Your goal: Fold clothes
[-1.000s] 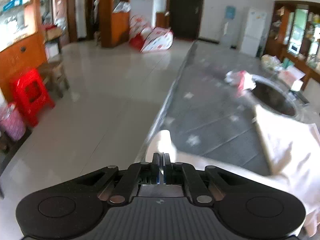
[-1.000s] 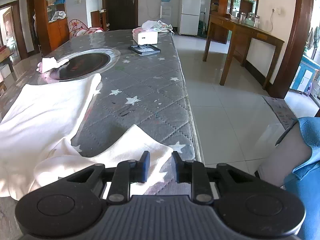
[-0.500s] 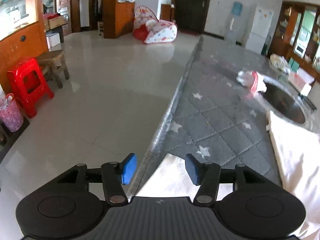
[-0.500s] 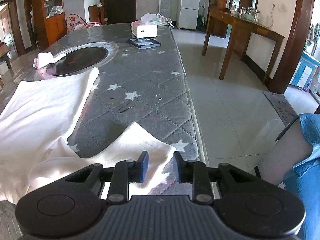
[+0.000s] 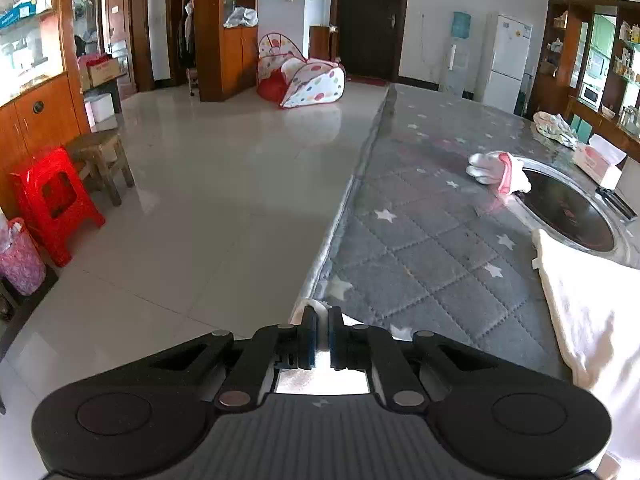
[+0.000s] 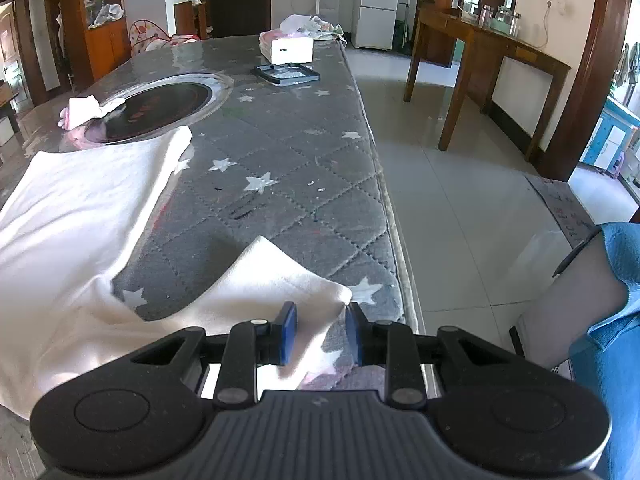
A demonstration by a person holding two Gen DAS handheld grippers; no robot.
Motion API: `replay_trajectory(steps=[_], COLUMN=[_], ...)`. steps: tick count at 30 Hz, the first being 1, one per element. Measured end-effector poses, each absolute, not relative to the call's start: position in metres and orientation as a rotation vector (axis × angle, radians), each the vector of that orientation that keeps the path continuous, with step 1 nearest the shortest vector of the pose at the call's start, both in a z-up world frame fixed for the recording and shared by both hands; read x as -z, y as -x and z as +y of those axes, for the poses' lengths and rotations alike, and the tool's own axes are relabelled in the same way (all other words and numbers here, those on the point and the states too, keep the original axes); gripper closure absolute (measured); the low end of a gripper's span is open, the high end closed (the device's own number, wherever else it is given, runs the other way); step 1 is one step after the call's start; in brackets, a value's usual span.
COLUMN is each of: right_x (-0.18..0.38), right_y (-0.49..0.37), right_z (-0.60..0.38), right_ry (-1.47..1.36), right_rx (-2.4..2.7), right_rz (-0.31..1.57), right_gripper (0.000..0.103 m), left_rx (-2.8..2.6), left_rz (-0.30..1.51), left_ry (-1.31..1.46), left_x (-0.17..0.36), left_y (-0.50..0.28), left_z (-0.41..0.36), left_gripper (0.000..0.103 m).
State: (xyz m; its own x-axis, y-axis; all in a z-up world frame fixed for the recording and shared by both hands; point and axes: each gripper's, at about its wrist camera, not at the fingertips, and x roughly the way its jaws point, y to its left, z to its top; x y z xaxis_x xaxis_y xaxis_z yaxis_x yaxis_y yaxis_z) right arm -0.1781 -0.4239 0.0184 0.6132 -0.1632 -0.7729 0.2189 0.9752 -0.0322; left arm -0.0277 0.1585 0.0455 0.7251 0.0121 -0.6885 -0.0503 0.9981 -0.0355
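A white long-sleeved garment (image 6: 80, 208) lies spread on the grey star-quilted table cover (image 6: 300, 160). In the left wrist view its body (image 5: 580, 300) is at the right. My left gripper (image 5: 320, 320) is at the table's left edge, shut on the tip of one white sleeve (image 5: 316, 306), which pokes up between the pads. The other sleeve (image 6: 280, 280) lies flat near the right edge. My right gripper (image 6: 321, 332) straddles that sleeve's cuff corner, jaws apart, and the pads do not press on it.
A round dark inset (image 6: 160, 106) sits in the table beyond the garment, with a small pink-and-white cloth (image 6: 80, 108) at its rim. Farther back are a white box (image 6: 286, 48) and a black tray (image 6: 286, 74). A person's blue-sleeved arm (image 6: 580, 300) is at the right. Tiled floor lies on both sides.
The left gripper's jaws opened wide over the sleeve end half a second ago and have closed on it again at the table's left edge. The right gripper has stayed put.
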Motion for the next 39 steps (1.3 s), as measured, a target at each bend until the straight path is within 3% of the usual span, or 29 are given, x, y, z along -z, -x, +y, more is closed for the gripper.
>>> replay_trajectory(steps=[7,15,17,30,31,33,39], right_x=[-0.020,-0.017,-0.020,-0.017,-0.016,-0.016,-0.042], right_y=[0.181,0.177,0.175,0.140,0.140,0.141,0.154], right_z=[-0.424,-0.427,-0.428,-0.399,-0.397,-0.393,-0.392], right_ry=[-0.066,-0.074,-0.077,-0.084,-0.070,-0.040,-0.001], right_rx=[0.223,0.224,0.243,0.118,0.121,0.130,0.148], right_rz=[0.871,0.862,0.840,0.872,0.867,0.864,0.741], right_gripper=[0.077,0.078,0.078,0.077,0.078,0.101,0.101], left_rx=[-0.075,0.093,0.159,0.564,0.590,0.637,0.759], left_rz=[0.782,0.791,0.805,0.815,0.815,0.822,0.842], left_ry=[0.063,0.077,0.057,-0.039,-0.043,-0.050,-0.148], left_x=[-0.043,-0.069,-0.074,-0.078,-0.076,-0.072,-0.054], left_y=[0.031,0.072,0.085,0.137,0.138,0.139,0.148], left_z=[0.160,0.136,0.118,-0.021,-0.031,-0.051,-0.109], left_gripper=[0.074,0.073,0.068,0.064,0.064,0.063,0.063])
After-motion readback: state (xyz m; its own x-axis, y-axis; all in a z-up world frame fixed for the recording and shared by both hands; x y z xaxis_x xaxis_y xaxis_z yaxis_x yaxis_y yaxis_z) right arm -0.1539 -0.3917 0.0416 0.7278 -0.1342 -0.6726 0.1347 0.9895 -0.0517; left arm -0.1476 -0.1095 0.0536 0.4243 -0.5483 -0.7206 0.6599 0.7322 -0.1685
